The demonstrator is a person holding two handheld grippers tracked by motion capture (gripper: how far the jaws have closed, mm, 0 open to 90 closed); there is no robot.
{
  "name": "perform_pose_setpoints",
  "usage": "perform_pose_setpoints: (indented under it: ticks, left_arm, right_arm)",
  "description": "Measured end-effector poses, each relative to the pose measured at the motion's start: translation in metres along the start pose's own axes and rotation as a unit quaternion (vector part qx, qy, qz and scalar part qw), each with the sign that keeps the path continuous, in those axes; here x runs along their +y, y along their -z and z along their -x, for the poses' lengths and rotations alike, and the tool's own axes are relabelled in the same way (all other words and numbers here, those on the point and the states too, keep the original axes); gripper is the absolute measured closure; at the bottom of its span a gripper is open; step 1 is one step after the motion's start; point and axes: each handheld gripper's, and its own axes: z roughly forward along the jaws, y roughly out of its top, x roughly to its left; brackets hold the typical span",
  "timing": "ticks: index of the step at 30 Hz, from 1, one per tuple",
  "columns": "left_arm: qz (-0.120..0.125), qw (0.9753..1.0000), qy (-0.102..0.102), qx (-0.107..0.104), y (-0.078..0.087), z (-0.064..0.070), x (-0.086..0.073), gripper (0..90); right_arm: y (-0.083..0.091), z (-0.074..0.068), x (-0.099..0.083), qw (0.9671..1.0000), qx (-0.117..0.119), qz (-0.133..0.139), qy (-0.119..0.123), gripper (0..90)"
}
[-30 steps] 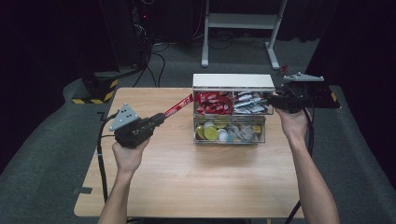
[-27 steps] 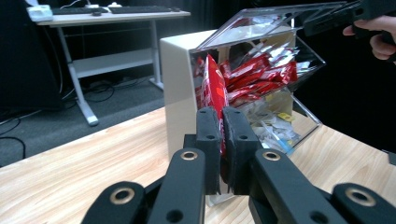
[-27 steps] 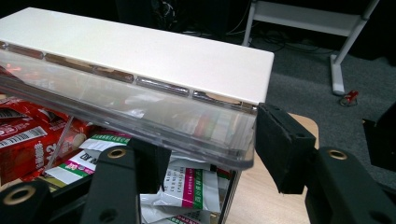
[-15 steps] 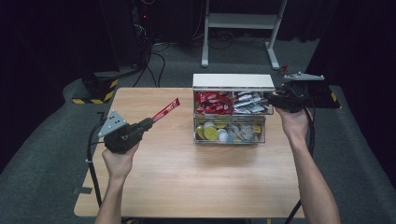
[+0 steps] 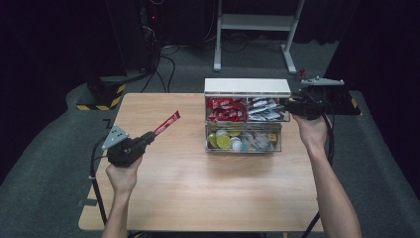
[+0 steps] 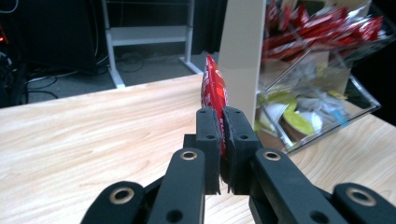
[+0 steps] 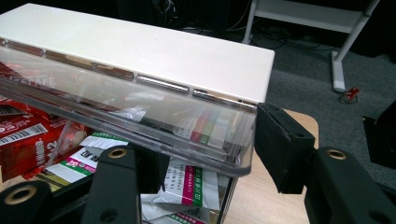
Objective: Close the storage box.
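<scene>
Gripping one end of a red sachet (image 5: 167,123), the left gripper (image 5: 146,138) is held above the left half of the table (image 5: 198,183), well apart from the clear organizer (image 5: 245,116); its jaws are seen in the left gripper view pressed shut on the sachet (image 6: 213,93), which stands up and away from them. The sachet is kept clear of the wood, probably so that it can be carried without dragging. At the organizer's right end, the right gripper (image 5: 292,106) is placed with its jaws on either side of the front edge of the upper drawer (image 7: 140,121), one jaw under the clear plastic and one beside its corner; whether they actually pinch the plastic cannot be told. That hold seems meant to keep the drawer pulled out, so the red sachets (image 5: 225,109) and the white ones (image 5: 265,109) inside stay reachable. Coloured capsules (image 5: 225,141) are stored in the lower tier.
</scene>
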Motion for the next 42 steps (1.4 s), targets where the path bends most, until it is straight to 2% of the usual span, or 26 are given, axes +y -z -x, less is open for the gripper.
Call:
perform_pose_setpoints:
  ticks: [9, 14, 18, 26, 36, 42]
  left_arm:
    - [-0.011, 0.9997, 0.018, 0.009, -0.006, -0.007, -0.019, 85.8]
    - [-0.017, 0.9996, 0.017, 0.014, -0.010, -0.009, -0.025, 85.5]
    - [-0.025, 0.9992, 0.027, 0.017, -0.016, -0.012, -0.034, 85.2]
    - [-0.033, 0.9989, 0.029, 0.015, -0.024, -0.013, -0.043, 85.1]
    - [-0.044, 0.9980, 0.040, 0.023, -0.038, -0.017, -0.058, 85.0]
    - [-0.059, 0.9970, 0.043, 0.026, -0.045, -0.019, -0.066, 85.1]
  right_arm:
    - [0.000, 0.001, 0.000, 1.0000, 0.003, -0.002, -0.003, 47.5]
    - [0.000, 0.001, 0.000, 1.0000, 0.003, -0.003, -0.003, 47.5]
    - [0.000, 0.001, 0.000, 1.0000, 0.003, -0.002, -0.003, 47.6]
    - [0.000, 0.001, 0.000, 1.0000, 0.003, -0.002, -0.003, 47.6]
    - [0.000, 0.001, -0.001, 1.0000, 0.003, -0.003, 0.002, 47.4]
    - [0.000, 0.001, -0.002, 1.0000, 0.004, -0.005, 0.005, 47.3]
